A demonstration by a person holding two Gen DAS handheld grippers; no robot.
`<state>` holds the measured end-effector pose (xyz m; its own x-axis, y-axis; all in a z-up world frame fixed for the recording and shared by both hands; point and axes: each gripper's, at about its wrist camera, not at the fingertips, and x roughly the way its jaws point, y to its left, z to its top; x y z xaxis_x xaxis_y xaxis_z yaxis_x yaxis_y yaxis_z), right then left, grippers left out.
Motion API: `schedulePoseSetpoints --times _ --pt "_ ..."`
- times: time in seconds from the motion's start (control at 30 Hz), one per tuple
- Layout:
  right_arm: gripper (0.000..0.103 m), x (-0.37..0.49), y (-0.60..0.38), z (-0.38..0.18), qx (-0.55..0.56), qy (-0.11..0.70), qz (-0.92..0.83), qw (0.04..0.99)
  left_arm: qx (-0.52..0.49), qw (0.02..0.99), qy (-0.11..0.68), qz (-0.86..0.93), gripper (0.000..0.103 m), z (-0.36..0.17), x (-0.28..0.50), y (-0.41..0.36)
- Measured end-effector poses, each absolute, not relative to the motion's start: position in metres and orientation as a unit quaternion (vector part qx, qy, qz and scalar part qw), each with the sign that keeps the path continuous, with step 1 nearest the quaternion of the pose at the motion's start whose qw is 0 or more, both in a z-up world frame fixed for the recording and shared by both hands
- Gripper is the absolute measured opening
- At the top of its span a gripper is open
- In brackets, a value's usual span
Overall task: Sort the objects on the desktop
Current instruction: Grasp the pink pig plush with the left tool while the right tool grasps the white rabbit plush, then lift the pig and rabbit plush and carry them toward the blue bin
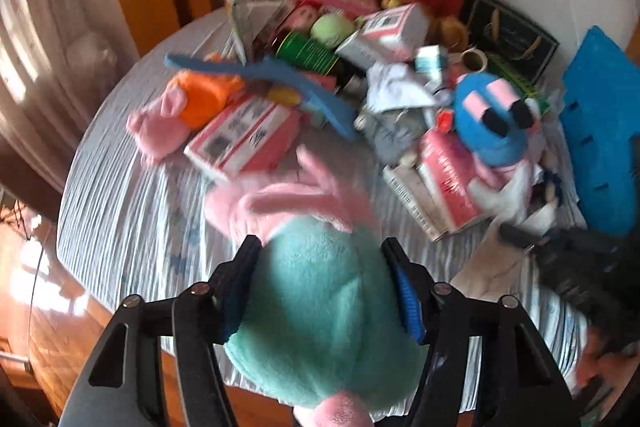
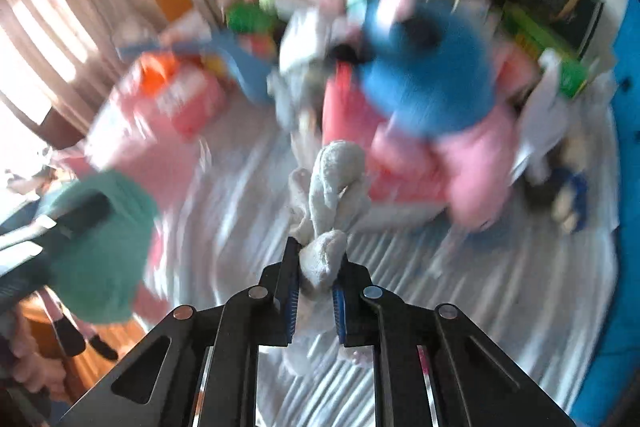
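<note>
Left claw (image 1: 320,251) clamped on teal-and-pink plush (image 1: 320,291), lifted off striped table (image 1: 132,211) just in front of the clutter pile. Right claw (image 2: 318,251) pinching grey plush (image 2: 332,187), just before the blue plush (image 2: 432,83).

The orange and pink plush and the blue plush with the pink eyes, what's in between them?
In the left wrist view, between the orange and pink plush and blue plush: a pink-and-white box, a blue hanger and a grey plush.
</note>
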<state>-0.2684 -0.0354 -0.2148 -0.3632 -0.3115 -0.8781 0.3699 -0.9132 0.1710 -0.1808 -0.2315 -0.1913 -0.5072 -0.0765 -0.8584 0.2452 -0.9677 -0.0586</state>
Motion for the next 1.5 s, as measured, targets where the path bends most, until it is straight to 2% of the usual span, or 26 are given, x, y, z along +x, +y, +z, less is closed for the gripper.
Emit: schedulePoseSetpoints --times 0.03,0.07,0.1,0.23,0.27,0.3,0.37,0.47,0.53,0.6,0.7,0.73,0.77,0.8,0.87,0.9,0.93,0.97,1.0,1.07,1.27,1.5 --pt "0.014 -0.268 -0.029 -0.200 0.510 0.031 -0.832 0.216 0.486 0.090 0.085 -0.865 0.055 -0.190 -0.183 -0.230" --pt "0.014 -0.268 -0.022 -0.186 0.496 0.025 -0.842 0.212 0.486 0.085 0.083 -0.866 0.048 -0.190 -0.187 -0.229" --pt "0.014 -0.270 -0.019 -0.177 0.487 0.021 -0.848 0.208 0.489 0.081 0.085 -0.864 0.033 -0.191 -0.190 -0.228" --pt "0.014 -0.277 -0.003 -0.144 0.451 0.027 -0.874 0.178 0.514 0.071 0.094 -0.850 0.031 -0.202 -0.199 -0.230" --pt "0.014 -0.280 0.003 -0.143 0.453 0.026 -0.875 0.170 0.523 0.070 0.095 -0.844 0.034 -0.207 -0.200 -0.231" --pt "0.014 -0.281 0.006 -0.143 0.456 0.025 -0.874 0.165 0.537 0.069 0.096 -0.835 0.043 -0.213 -0.200 -0.234" --pt "0.014 -0.280 0.018 -0.154 0.468 0.024 -0.870 0.154 0.558 0.070 0.103 -0.821 0.054 -0.225 -0.198 -0.238" --pt "0.014 -0.276 0.032 -0.176 0.495 0.006 -0.855 0.157 0.585 0.065 0.112 -0.801 0.055 -0.235 -0.191 -0.238" --pt "0.014 -0.272 0.039 -0.187 0.505 0.002 -0.848 0.162 0.601 0.065 0.096 -0.791 0.062 -0.238 -0.182 -0.232" --pt "0.014 -0.273 0.041 -0.196 0.513 -0.004 -0.842 0.166 0.614 0.067 0.089 -0.781 0.074 -0.244 -0.179 -0.228" --pt "0.014 -0.277 0.045 -0.212 0.529 -0.008 -0.832 0.166 0.638 0.082 0.096 -0.759 0.075 -0.264 -0.193 -0.228" --pt "0.014 -0.277 0.046 -0.216 0.533 -0.009 -0.830 0.166 0.648 0.084 0.101 -0.750 0.078 -0.272 -0.198 -0.228" --pt "0.014 -0.277 0.046 -0.219 0.536 -0.012 -0.827 0.168 0.658 0.090 0.107 -0.740 0.087 -0.280 -0.202 -0.228" --pt "0.014 -0.278 0.046 -0.222 0.539 -0.011 -0.825 0.170 0.662 0.091 0.119 -0.734 0.091 -0.285 -0.204 -0.229" --pt "0.014 -0.279 0.045 -0.225 0.543 -0.006 -0.822 0.172 0.671 0.072 0.134 -0.726 0.093 -0.293 -0.209 -0.225" --pt "0.014 -0.280 0.045 -0.227 0.545 -0.004 -0.821 0.172 0.677 0.064 0.139 -0.719 0.098 -0.300 -0.212 -0.222" --pt "0.014 -0.281 0.044 -0.229 0.548 -0.003 -0.818 0.174 0.680 0.064 0.145 -0.715 0.098 -0.305 -0.213 -0.220" --pt "0.014 -0.283 0.043 -0.230 0.549 -0.002 -0.817 0.175 0.679 0.059 0.157 -0.714 0.095 -0.308 -0.213 -0.219" --pt "0.014 -0.283 0.042 -0.231 0.550 0.000 -0.817 0.175 0.671 0.056 0.167 -0.721 0.077 -0.306 -0.211 -0.218" --pt "0.014 -0.284 0.041 -0.228 0.546 0.003 -0.819 0.177 0.654 0.054 0.169 -0.735 0.067 -0.294 -0.207 -0.214" --pt "0.014 -0.284 0.045 -0.190 0.501 0.008 -0.848 0.172 0.566 0.080 0.125 -0.811 0.063 -0.229 -0.189 -0.202" --pt "0.014 -0.273 0.064 -0.101 0.410 -0.004 -0.899 0.155 0.430 0.072 0.065 -0.898 0.063 -0.122 -0.184 -0.176"
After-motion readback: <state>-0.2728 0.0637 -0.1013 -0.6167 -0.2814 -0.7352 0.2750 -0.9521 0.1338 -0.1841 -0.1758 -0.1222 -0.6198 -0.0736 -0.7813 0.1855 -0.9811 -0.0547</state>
